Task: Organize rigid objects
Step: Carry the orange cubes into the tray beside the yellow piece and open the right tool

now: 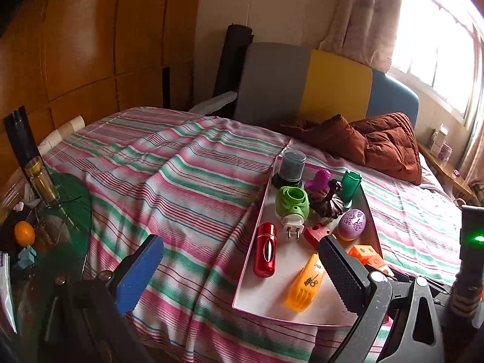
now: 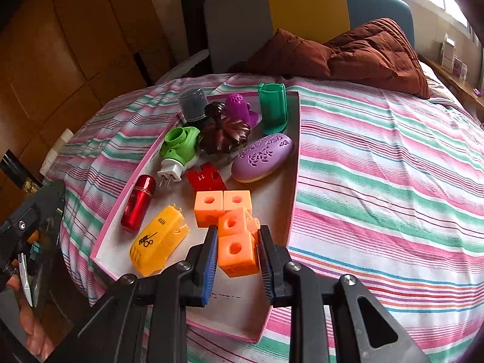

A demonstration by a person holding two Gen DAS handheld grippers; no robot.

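A white tray with a pink rim [image 2: 295,151] lies on the striped bed. My right gripper [image 2: 238,240] is shut on an orange cube [image 2: 237,254], the nearest of a string of joined orange cubes [image 2: 222,204] resting on the tray. Also on the tray are a red cylinder [image 2: 137,202], a yellow shell [image 2: 158,243], a green plug-in [image 2: 178,145], a red piece [image 2: 205,178], a purple oval [image 2: 263,157], a dark brown pumpkin shape [image 2: 224,134] and a green holder [image 2: 272,109]. My left gripper [image 1: 241,240] hangs open at the tray's [image 1: 251,260] near left edge, holding nothing.
A brown quilt [image 2: 348,51] is bunched at the headboard [image 1: 332,87]. Left of the bed a glass side table [image 1: 72,211] carries a tall bottle [image 1: 33,169] and an orange fruit [image 1: 24,233]. A person's hand [image 2: 33,326] shows at the lower left. Striped sheet [image 2: 393,196] spreads right of the tray.
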